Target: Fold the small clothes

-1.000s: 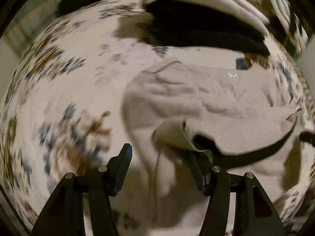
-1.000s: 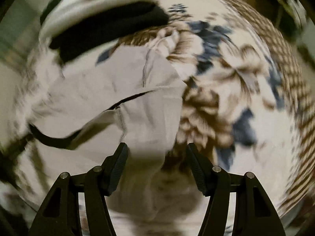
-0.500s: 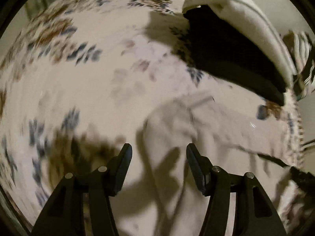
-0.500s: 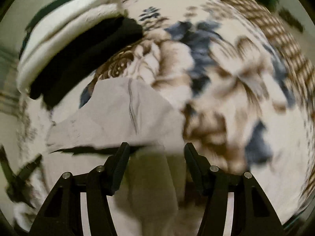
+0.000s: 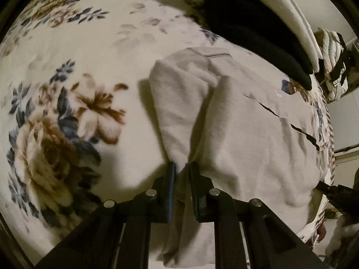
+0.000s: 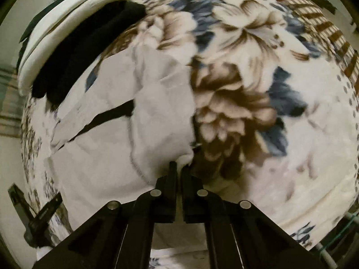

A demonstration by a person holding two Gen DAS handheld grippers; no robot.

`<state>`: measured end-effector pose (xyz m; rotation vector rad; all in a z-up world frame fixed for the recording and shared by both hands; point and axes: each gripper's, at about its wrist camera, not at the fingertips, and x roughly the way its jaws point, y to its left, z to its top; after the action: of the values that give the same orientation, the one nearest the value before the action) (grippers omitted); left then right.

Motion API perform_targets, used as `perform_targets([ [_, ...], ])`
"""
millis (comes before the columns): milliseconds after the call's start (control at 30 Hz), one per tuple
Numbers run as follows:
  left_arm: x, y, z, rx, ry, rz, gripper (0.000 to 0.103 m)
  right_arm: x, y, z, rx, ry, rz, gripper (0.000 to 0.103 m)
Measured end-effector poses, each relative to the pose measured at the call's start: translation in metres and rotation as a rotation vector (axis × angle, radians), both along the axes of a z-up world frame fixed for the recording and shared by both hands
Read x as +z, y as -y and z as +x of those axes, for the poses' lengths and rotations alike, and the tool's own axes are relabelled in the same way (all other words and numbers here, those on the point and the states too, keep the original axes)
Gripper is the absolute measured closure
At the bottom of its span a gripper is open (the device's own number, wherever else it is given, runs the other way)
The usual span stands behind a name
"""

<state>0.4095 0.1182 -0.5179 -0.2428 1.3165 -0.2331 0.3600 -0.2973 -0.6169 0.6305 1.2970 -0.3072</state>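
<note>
A light grey garment (image 5: pixel 253 134) with a thin black trim line lies spread on a floral blanket (image 5: pixel 67 103). My left gripper (image 5: pixel 182 168) is shut on the garment's near left edge, with cloth pinched between the jaws. In the right wrist view the same grey garment (image 6: pixel 112 139) lies to the left, and my right gripper (image 6: pixel 179 168) is shut on its near right corner. The other gripper shows at the far edge in each view, at the right in the left wrist view (image 5: pixel 336 194) and at the lower left in the right wrist view (image 6: pixel 38 215).
A stack of folded clothes, black (image 5: pixel 253 27) under white (image 5: pixel 289 6), sits behind the garment; it also shows in the right wrist view (image 6: pixel 89 42). The blanket's checked border (image 6: pixel 325 27) marks the far right edge. A striped cloth (image 5: pixel 332 67) hangs beyond the bed.
Both grippers were open above the garment; both have come down to its near edge and shut on the cloth.
</note>
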Motion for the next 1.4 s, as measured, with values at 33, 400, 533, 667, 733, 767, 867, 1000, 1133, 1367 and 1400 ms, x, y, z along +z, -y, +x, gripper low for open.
perform_targets([
  [33, 0.002, -0.002, 0.001, 0.004, -0.001, 0.002, 0.089, -0.002, 0.001, 0.001, 0.001, -0.014, 0.016, 0.099],
  [400, 0.062, 0.017, -0.065, 0.149, -0.005, -0.117, 0.02, 0.059, 0.004, -0.002, 0.157, -0.039, 0.081, 0.036],
  [533, 0.055, 0.063, -0.095, 0.251, -0.047, -0.197, 0.012, 0.072, 0.026, 0.022, 0.234, -0.022, 0.151, 0.011],
  [667, 0.039, 0.109, -0.138, 0.49, -0.106, -0.292, 0.012, 0.068, 0.048, 0.065, 0.37, -0.028, 0.173, 0.01],
  [733, 0.029, 0.13, -0.164, 0.621, -0.131, -0.347, 0.012, 0.056, 0.057, 0.09, 0.46, -0.051, 0.226, 0.01],
  [767, 0.02, 0.145, -0.178, 0.705, -0.141, -0.396, 0.012, 0.051, 0.062, 0.098, 0.504, -0.054, 0.244, 0.01],
  [867, -0.008, 0.183, -0.202, 0.875, -0.168, -0.504, 0.012, 0.033, 0.067, 0.121, 0.653, -0.077, 0.26, 0.01],
  [1000, -0.038, 0.221, -0.208, 0.997, -0.146, -0.598, 0.012, -0.002, 0.081, 0.143, 0.721, -0.099, 0.326, 0.01],
  [1133, -0.044, 0.234, -0.194, 1.052, -0.091, -0.566, 0.013, -0.037, 0.099, 0.16, 0.678, -0.104, 0.471, 0.01],
  [1367, -0.044, 0.236, -0.191, 1.184, -0.033, -0.565, 0.027, -0.055, 0.089, 0.172, 0.714, -0.11, 0.64, 0.01],
  [1400, -0.045, 0.235, -0.195, 1.192, -0.036, -0.56, 0.037, -0.054, 0.082, 0.172, 0.741, -0.12, 0.648, 0.01],
])
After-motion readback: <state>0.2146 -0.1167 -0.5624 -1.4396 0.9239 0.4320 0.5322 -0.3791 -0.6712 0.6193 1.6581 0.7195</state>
